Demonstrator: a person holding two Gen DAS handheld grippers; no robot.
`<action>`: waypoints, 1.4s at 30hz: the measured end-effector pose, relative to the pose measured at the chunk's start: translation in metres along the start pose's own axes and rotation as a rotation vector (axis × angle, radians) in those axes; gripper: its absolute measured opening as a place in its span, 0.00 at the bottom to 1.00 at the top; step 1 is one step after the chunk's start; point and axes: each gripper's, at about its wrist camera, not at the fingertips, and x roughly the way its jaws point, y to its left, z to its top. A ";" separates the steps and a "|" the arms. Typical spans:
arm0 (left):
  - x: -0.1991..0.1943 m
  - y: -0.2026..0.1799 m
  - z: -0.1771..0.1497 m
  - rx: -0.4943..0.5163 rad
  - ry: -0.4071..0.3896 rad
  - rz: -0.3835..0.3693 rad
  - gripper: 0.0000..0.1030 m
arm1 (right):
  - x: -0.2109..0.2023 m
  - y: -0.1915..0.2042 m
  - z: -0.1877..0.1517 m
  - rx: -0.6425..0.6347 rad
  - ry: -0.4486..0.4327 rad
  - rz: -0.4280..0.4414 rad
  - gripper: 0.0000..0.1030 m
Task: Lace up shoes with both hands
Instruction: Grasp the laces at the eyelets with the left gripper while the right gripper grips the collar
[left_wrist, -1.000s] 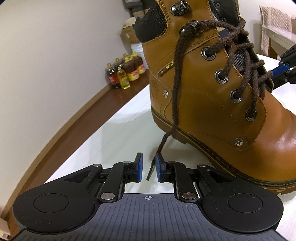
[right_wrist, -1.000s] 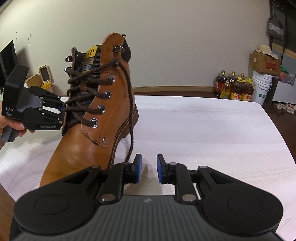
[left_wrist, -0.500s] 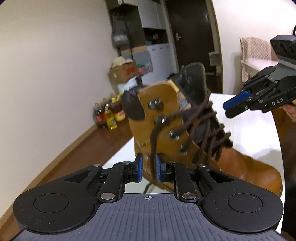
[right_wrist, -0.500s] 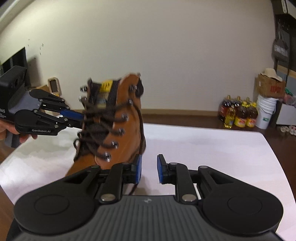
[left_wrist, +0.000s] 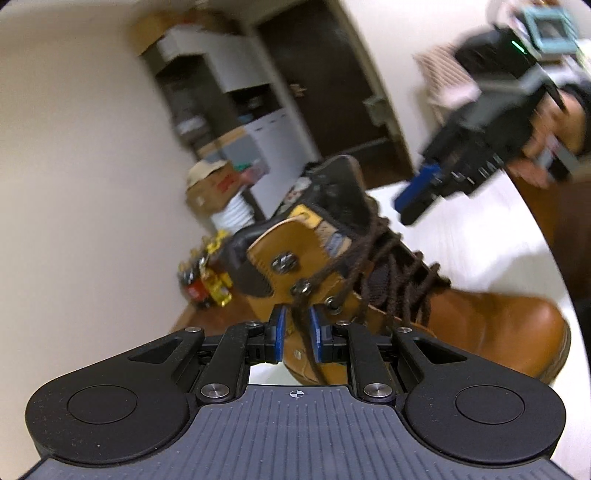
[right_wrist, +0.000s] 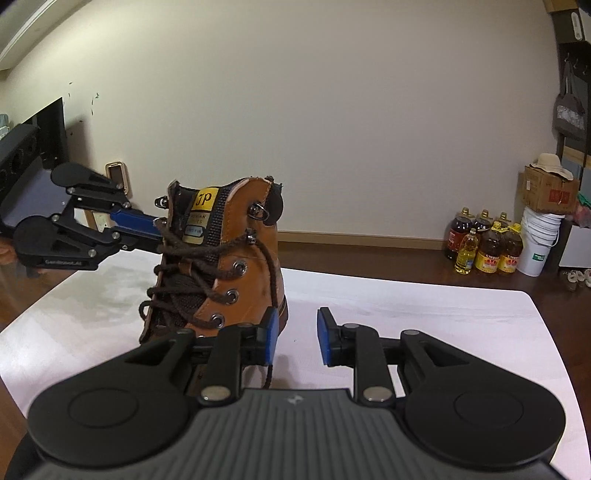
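Note:
A tan leather boot (right_wrist: 251, 280) with dark brown laces stands on the white table (right_wrist: 406, 314). In the blurred, tilted left wrist view the boot (left_wrist: 480, 325) lies just ahead of my left gripper (left_wrist: 298, 334). A loose lace (left_wrist: 300, 310) drops from a side hook down between its pads, which stand apart and do not press on it. From the right wrist view my left gripper (right_wrist: 157, 234) sits at the boot's far side near the top hooks. My right gripper (right_wrist: 295, 339) is open with nothing between its pads. The other lace end (right_wrist: 271, 280) hangs beside its left finger.
Oil bottles (right_wrist: 484, 243), a white bucket (right_wrist: 539, 243) and a cardboard box (right_wrist: 550, 188) stand on the wooden floor by the wall. A person's hand (left_wrist: 554, 129) holds my right gripper (left_wrist: 413, 199) above the boot's tongue. The table's rounded edge runs at the right.
My left gripper has risen and rolled, so its view is tilted, with the lace still between its pads. My right gripper's jaws have widened and it has backed a little from the boot.

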 end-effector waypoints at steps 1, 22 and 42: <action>0.001 -0.004 0.001 0.032 0.003 -0.006 0.16 | 0.000 0.000 0.001 -0.011 -0.003 0.002 0.25; 0.002 0.009 0.001 -0.058 0.078 -0.026 0.01 | 0.036 -0.012 0.028 -0.213 -0.011 0.254 0.02; 0.001 -0.003 -0.017 -0.211 0.123 -0.046 0.01 | 0.027 -0.013 -0.024 -0.001 0.113 0.319 0.02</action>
